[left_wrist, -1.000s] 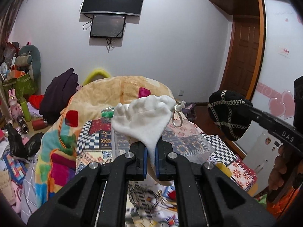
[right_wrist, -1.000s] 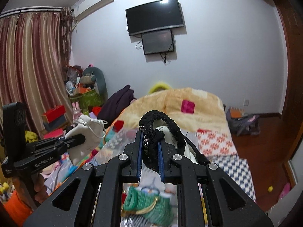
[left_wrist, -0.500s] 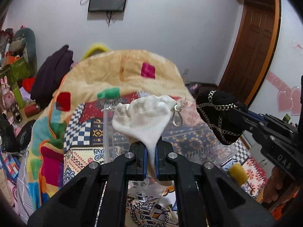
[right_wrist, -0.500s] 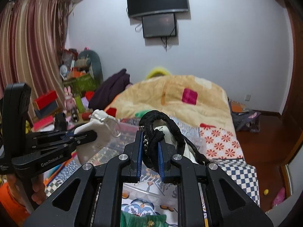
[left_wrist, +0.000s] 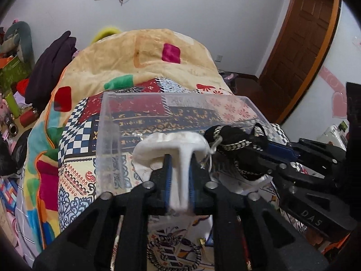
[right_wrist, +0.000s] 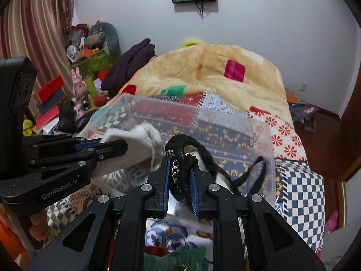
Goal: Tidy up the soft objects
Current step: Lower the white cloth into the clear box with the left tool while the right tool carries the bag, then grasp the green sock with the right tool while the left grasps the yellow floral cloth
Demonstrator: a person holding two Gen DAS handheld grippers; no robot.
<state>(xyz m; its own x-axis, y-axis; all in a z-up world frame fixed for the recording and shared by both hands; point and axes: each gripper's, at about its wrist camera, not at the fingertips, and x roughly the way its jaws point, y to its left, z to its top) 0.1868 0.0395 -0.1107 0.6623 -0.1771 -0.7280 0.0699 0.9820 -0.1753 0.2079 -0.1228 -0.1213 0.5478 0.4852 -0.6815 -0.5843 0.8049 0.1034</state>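
Tongs in both hands had dropped a lot in that last second, from held up high against the wall and TV to right down at the clear plastic bin on the patchwork bed cover. So I'd say this was the drop-off part of the tidy-up, not the picking-up part.

Left gripper was clamped nearly closed on the neck of the white drawstring pouch, with the puffy end bulging out ahead of the tips and looking like it sat over the bin's near edge, maybe already inside. Hard to be sure through clear plastic.

Right gripper was pinched just as tight on the black chain-trimmed bag, its strap looping off to the right of the tips toward the bin wall. From the left tongs, the black bag sat just to the right of the pouch, nearly touching.

Neither had let go yet. My guess is both just needed to open over the bin, and the strap could snag the rim.
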